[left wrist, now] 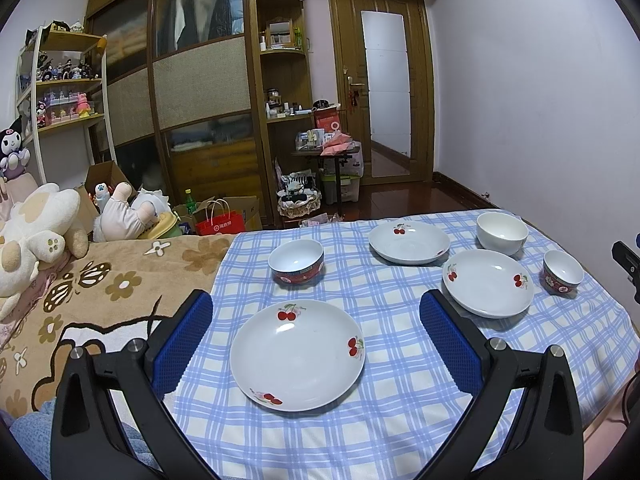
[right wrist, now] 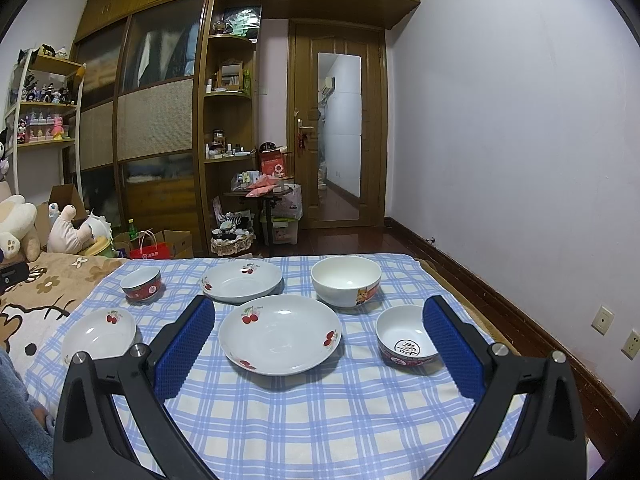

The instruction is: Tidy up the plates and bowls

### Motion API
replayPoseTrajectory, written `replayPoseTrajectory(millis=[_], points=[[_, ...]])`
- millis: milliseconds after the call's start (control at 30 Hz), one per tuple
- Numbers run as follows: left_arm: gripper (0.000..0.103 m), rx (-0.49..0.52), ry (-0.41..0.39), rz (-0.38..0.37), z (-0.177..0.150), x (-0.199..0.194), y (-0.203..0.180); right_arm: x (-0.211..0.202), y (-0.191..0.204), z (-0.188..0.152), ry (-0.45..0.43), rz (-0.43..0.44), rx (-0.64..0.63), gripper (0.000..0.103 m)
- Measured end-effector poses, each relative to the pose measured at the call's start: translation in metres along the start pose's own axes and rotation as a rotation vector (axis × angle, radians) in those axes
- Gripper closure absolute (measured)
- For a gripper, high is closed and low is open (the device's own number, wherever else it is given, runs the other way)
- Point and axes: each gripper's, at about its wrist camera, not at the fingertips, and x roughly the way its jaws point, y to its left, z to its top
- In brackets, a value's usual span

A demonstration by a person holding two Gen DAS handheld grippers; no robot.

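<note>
A bed is carrying a blue-and-white checked cloth, which is lying beside a brown flower-patterned blanket. Three cherry-printed plates are resting on the cloth: near left, middle, far. Two red-sided bowls, one at left and one at right, and a larger white bowl are standing apart among them.

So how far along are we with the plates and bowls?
Nothing looks done: three cherry plates and three bowls sit apart on the checked cloth, unstacked. Both left gripper and right gripper are open, empty. All stacking remains.
</note>
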Motion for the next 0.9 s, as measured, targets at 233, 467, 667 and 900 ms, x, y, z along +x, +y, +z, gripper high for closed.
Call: replayPoseTrajectory(millis=[233,467,667,900], points=[[0.001,0.001,0.0,0.001,0.0,0.0,0.0,0.0,-0.001,0.001,-0.003,-0.001,0.0,0.0],[0.001,0.002,0.005,0.001,0.0,-0.001,0.001,0.001,-0.001,-0.001,-0.004,0.0,0.001,0.0],[0.001,-0.003,0.032,-0.018,0.002,-0.002,0.009,0.002,-0.001,-0.001,0.0,-0.012,-0.007,0.0],[0.001,0.009,0.137,-0.026,0.016,0.01,0.023,0.013,0.016,0.011,0.019,0.068,0.041,0.0]])
